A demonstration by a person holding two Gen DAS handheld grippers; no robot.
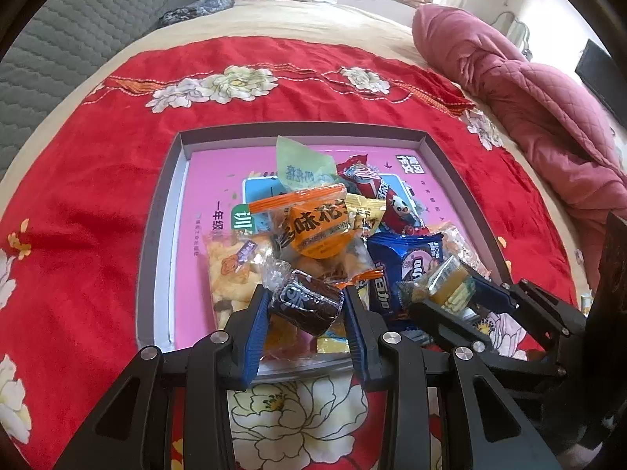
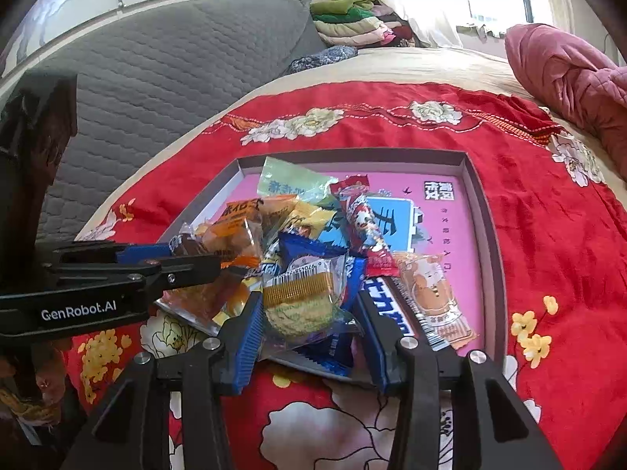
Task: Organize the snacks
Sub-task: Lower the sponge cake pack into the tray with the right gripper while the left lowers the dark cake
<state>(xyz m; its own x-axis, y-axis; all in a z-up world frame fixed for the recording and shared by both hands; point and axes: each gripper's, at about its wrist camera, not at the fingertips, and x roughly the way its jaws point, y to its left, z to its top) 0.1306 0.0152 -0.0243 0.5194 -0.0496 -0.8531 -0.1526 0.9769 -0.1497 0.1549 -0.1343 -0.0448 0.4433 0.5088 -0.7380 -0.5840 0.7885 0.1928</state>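
While the left claw (image 1: pixel 305 305) grips a dark wrapped roll cake (image 1: pixel 307 305) and the right claw (image 2: pixel 309 309) clamps a yellow wrapped biscuit (image 2: pixel 299 305), both sit over the tray (image 1: pixel 160 235) pile's 6 o'clock edge. Likely mid-pick; next, lift each clear and carry them to separate spots.

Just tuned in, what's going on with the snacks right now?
A person is working two handheld grippers over a shallow grey box lined in pink, set on a red floral blanket. The left gripper has its jaws shut on a dark wrapped roll. The right gripper holds a clear-wrapped yellow-green cake. Both hover over the heap of mixed snack packets in the box.
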